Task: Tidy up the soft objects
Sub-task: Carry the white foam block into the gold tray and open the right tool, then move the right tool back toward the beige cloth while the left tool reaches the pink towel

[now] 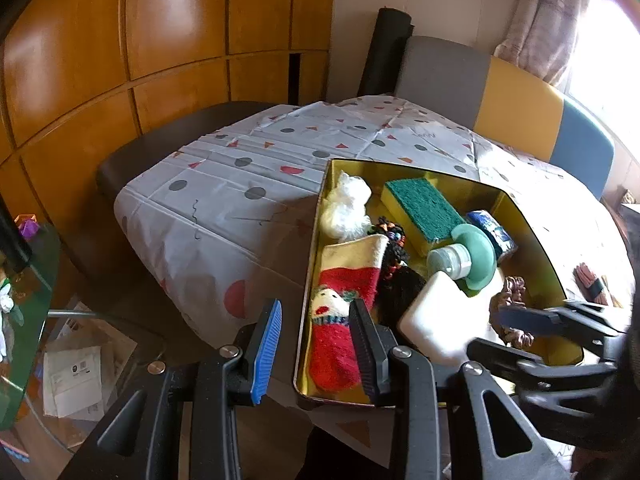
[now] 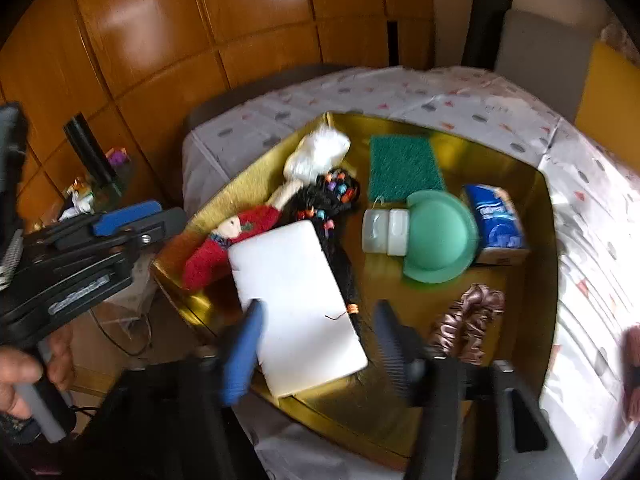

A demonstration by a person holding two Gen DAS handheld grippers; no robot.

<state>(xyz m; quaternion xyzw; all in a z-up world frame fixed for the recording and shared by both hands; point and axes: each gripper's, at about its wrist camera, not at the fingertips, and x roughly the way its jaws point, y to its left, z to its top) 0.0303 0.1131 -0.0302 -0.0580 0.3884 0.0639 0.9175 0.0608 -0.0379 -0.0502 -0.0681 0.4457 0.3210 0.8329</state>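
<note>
A gold tin box (image 2: 516,280) on the table holds soft things: a red Christmas sock (image 1: 340,316) (image 2: 224,240), a white foam block (image 2: 296,312) (image 1: 436,324), a green-topped yellow sponge (image 1: 420,208) (image 2: 402,168), a white plastic wad (image 2: 316,152), a dark beaded braid (image 2: 332,196), a brown scrunchie (image 2: 468,320), a tissue pack (image 2: 498,220) and a green cap on a small bottle (image 2: 436,236). My left gripper (image 1: 316,352) is open, straddling the box's left wall near the sock. My right gripper (image 2: 316,344) is open above the foam block.
The table wears a white cloth with dots and triangles (image 1: 248,184). A bench back in grey, yellow and blue (image 1: 516,96) stands behind. Wooden wall panels (image 1: 120,40) are at the left. A glass side table with papers (image 1: 72,376) sits lower left. A brown item (image 1: 592,284) lies right of the box.
</note>
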